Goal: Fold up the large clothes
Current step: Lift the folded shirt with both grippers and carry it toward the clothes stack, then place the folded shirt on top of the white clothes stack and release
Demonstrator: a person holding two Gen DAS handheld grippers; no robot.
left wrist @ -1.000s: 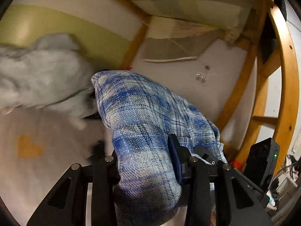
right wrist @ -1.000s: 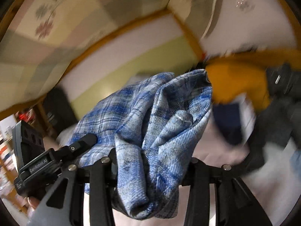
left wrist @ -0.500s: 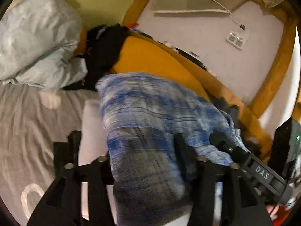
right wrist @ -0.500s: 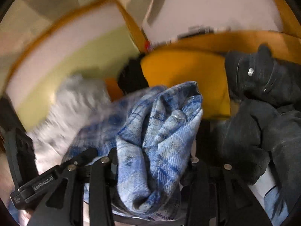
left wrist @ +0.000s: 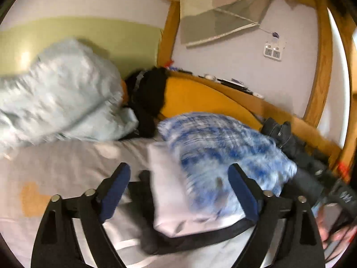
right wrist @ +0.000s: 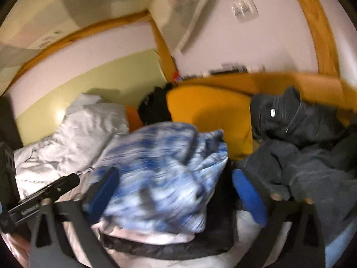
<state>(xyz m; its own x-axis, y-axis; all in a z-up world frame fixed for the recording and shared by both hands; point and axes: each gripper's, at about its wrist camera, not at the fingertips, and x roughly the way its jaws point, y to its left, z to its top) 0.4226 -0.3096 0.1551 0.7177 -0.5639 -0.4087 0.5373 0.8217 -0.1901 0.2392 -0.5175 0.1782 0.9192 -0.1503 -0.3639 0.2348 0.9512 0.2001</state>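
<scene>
A folded blue plaid shirt [left wrist: 223, 147] lies on top of a stack of folded white and black clothes [left wrist: 174, 214] on the bed. My left gripper [left wrist: 178, 192] is open, its blue pads wide apart on either side of the stack. The shirt shows blurred in the right wrist view [right wrist: 165, 174], and my right gripper [right wrist: 176, 192] is open around it, fingers spread and not touching the cloth that I can tell. The left gripper's body [right wrist: 44, 194] shows at the lower left of the right wrist view.
A pale blue quilt [left wrist: 58, 98] is heaped at the left on the grey bedsheet [left wrist: 55, 163]. An orange pillow [right wrist: 212, 116] and black garment [left wrist: 149, 93] lie behind. A dark grey clothes pile [right wrist: 312, 147] lies right. A wooden bed frame [left wrist: 321, 51] surrounds it.
Both grippers carried the plaid shirt down onto the stack and opened, letting it go. The views swung from the wall down to the bed.
</scene>
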